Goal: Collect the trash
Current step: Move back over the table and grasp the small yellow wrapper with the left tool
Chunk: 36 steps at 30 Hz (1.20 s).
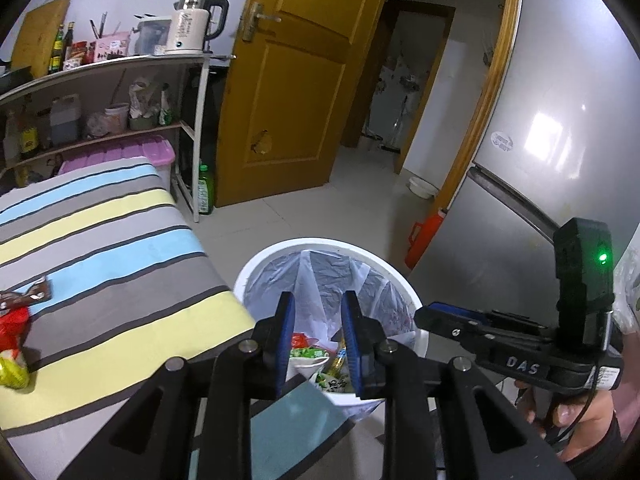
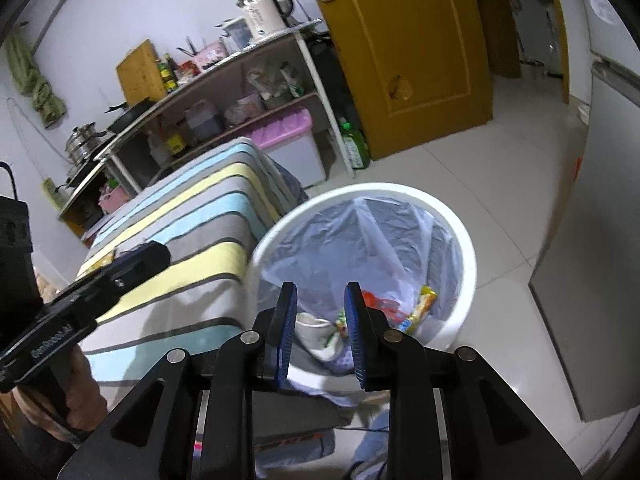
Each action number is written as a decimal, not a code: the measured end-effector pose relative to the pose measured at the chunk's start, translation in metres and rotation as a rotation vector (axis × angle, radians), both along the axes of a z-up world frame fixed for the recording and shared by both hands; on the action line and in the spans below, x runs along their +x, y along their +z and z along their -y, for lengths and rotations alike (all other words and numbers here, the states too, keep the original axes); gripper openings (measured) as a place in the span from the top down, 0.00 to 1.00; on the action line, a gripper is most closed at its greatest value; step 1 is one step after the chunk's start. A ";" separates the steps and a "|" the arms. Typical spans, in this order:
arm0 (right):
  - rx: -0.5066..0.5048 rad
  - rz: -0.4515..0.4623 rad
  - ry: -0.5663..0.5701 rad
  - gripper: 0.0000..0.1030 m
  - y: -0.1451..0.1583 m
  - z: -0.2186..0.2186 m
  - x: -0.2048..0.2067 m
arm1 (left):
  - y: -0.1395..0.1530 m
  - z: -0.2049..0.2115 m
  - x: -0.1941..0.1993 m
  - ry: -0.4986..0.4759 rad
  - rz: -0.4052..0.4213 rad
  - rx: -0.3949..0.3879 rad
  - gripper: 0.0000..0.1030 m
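Above the white trash bin, both grippers hang with nothing between their pads. Left gripper: jaws apart, a gap showing the bin's contents through it. Right gripper: jaws likewise apart and empty, aimed into the bin from the 6 o'clock side. Inside the bin, on a thin translucent liner, lie crumpled snack wrappers in red, yellow and green, together with a white paper item too crumpled to identify. Remaining trash sits on the striped table cover at the 9 o'clock edge of the left wrist view: a red wrapper, a yellow-green wrapper below it, and a brown foil wrapper above, close together. Judged from appearance, these wrappers are light, soft and crinkly, with slick film surfaces that may slide between pads. Take hold at a raised fold or a twisted end, where material is bunched, rather than on a flat face lying against the cloth; otherwise the cover may be pinched along with the wrapper. No fragility is apparent, so a firm closing should cause no damage.
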State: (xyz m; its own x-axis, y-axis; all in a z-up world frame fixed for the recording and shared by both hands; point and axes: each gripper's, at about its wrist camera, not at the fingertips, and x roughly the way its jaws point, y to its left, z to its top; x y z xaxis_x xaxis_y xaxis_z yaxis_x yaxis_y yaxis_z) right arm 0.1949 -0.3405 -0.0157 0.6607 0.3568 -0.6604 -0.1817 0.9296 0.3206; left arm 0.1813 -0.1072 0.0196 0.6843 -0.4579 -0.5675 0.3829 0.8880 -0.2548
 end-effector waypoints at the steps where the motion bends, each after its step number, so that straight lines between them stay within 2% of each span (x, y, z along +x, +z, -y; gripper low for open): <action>1: 0.002 0.008 0.008 0.75 0.002 -0.004 -0.003 | 0.001 -0.004 -0.004 0.009 0.003 0.001 0.76; 10: 0.006 0.093 0.113 0.75 0.021 -0.043 -0.025 | 0.009 -0.044 -0.034 0.113 0.041 0.016 0.76; 12: 0.005 0.106 0.141 0.72 0.024 -0.054 -0.030 | 0.011 -0.052 -0.041 0.142 0.048 0.021 0.76; 15: 0.007 0.116 0.176 0.66 0.025 -0.068 -0.035 | 0.012 -0.066 -0.050 0.193 0.059 0.037 0.76; 24: -0.003 0.118 0.257 0.65 0.024 -0.099 -0.044 | 0.012 -0.100 -0.075 0.307 0.079 0.074 0.75; 27: -0.006 0.117 0.278 0.65 0.024 -0.108 -0.046 | 0.012 -0.111 -0.083 0.331 0.084 0.081 0.73; 31: -0.012 0.117 0.302 0.64 0.023 -0.118 -0.049 | 0.010 -0.123 -0.091 0.369 0.090 0.085 0.62; 36: -0.023 0.118 0.328 0.61 0.022 -0.129 -0.050 | 0.008 -0.133 -0.097 0.398 0.087 0.090 0.62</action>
